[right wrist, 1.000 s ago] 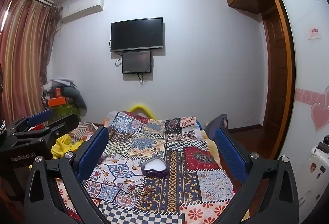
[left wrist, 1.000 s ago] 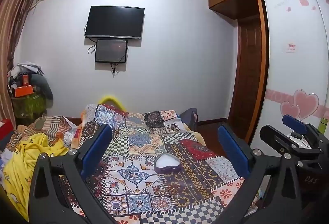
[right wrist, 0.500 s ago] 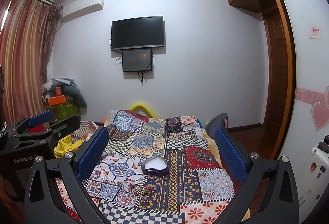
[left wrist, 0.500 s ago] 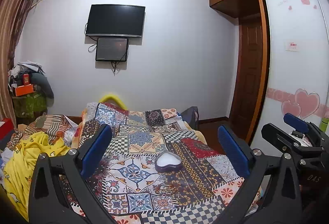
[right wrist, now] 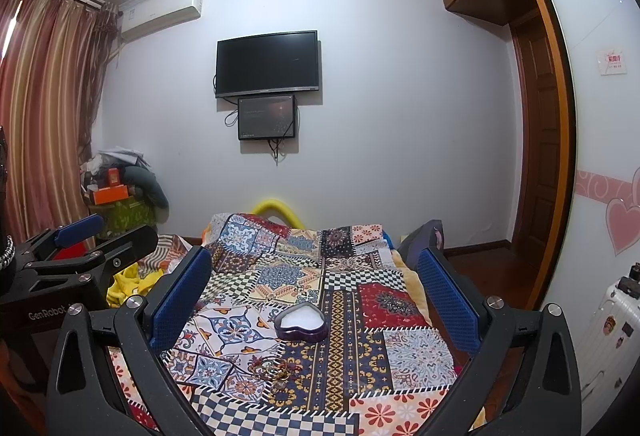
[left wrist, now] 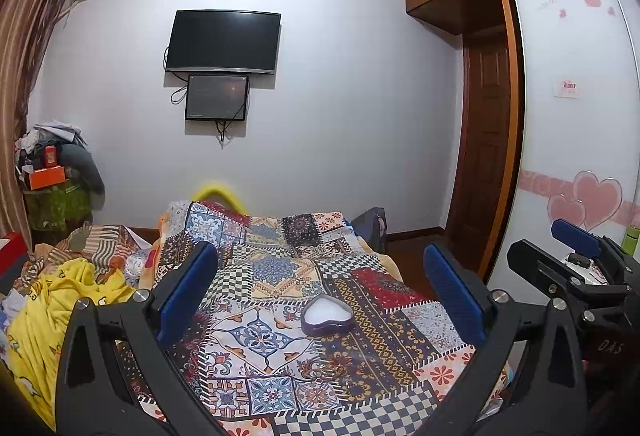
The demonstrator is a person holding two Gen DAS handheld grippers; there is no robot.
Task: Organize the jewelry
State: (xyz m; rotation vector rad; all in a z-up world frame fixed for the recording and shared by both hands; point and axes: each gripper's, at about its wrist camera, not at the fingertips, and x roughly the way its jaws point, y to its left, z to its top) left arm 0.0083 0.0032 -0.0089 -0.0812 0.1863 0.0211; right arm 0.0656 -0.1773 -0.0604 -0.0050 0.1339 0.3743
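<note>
Both grippers hover level above a patchwork bedspread (right wrist: 400, 320). The left gripper (left wrist: 320, 296) and right gripper (right wrist: 314, 294) gape wide, holding nothing, framing a heart-shaped box (right wrist: 301, 323) beyond a jewelry pile (right wrist: 274, 368).

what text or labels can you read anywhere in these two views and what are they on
"GenRobot" on the left gripper body, right wrist view; its end is cut off.
"DAS" on the right gripper body, left wrist view.
Red and white sticker on the wardrobe door: too small to read.
Faint script near the door's top: blurred.
Stickers on the white suitcase: unreadable.
</note>
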